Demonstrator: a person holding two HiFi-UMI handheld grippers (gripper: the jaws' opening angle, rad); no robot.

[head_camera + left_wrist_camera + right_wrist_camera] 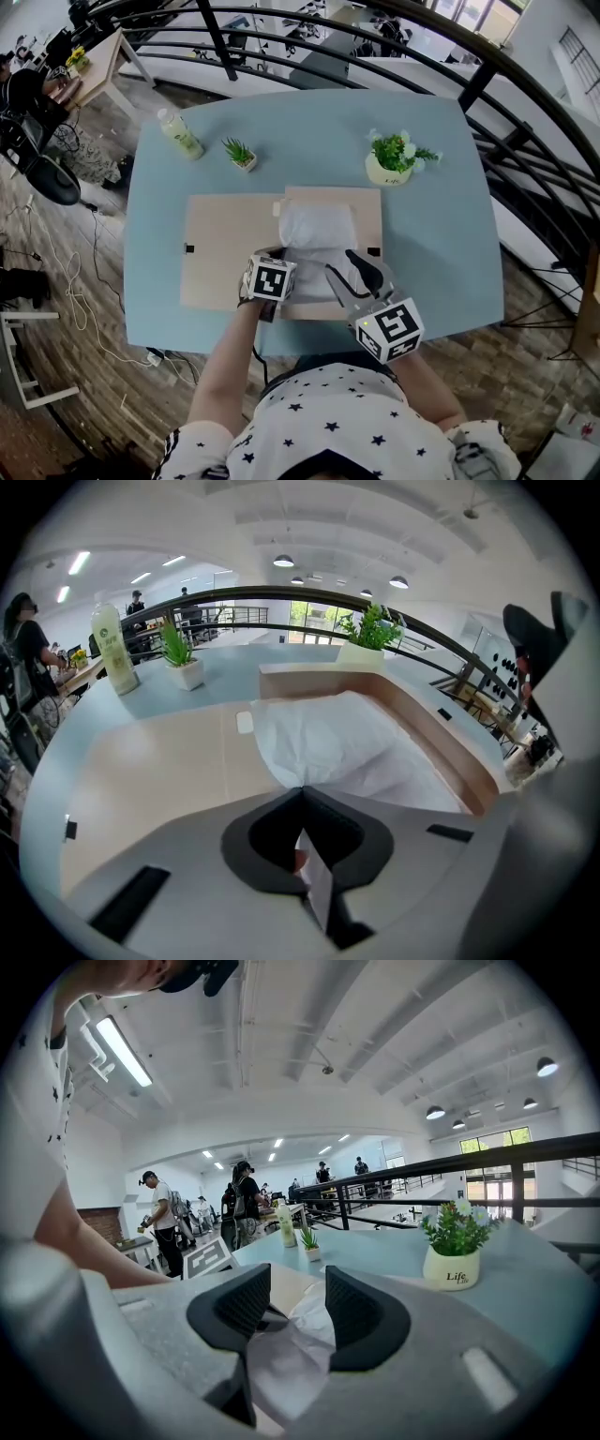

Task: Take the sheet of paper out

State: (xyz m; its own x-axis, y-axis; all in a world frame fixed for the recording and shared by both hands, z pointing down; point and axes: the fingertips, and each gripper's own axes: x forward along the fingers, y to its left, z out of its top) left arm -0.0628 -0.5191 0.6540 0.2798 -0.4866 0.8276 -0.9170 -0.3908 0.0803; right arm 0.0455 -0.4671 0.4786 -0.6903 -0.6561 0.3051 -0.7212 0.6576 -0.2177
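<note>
Step in hand: pulling the white crumpled sheet of paper (319,230) out of the open tan shallow case (225,253), which lies mid light blue counter (159,216). The paper is in the case's right half, the one with raised walls, and bulges up loosely. The flat left half is bare. Left gripper (278,254) is at the paper's 7 o'clock corner with jaws clenched on that corner; in the left gripper view (302,791) the sheet narrows to a point right where the jaws meet, and a white sliver shows between them. Right gripper (298,1309) has jaws apart and grasps nothing. It hangs near the paper's 5 o'clock edge, with the paper showing beyond the gap but not pinched. To do it well: the pinch looks to be on a small corner only, so lift gently, up and towards 6 o'clock, to clear the case's near wall without tearing. Drag slowly because thin paper can slip from the jaws. The right gripper could press on the case rim to stop it sliding, or take the 5 o'clock corner so the sheet comes out level. Likely risk is the case riding along with the paper. Pale green bottle (180,134) at 11 o'clock, small spiky green plant in a white pot (240,154) beside it, and leafy plant in a cream round pot (394,159) at 1 o'clock are all well apart from the pull path.
</note>
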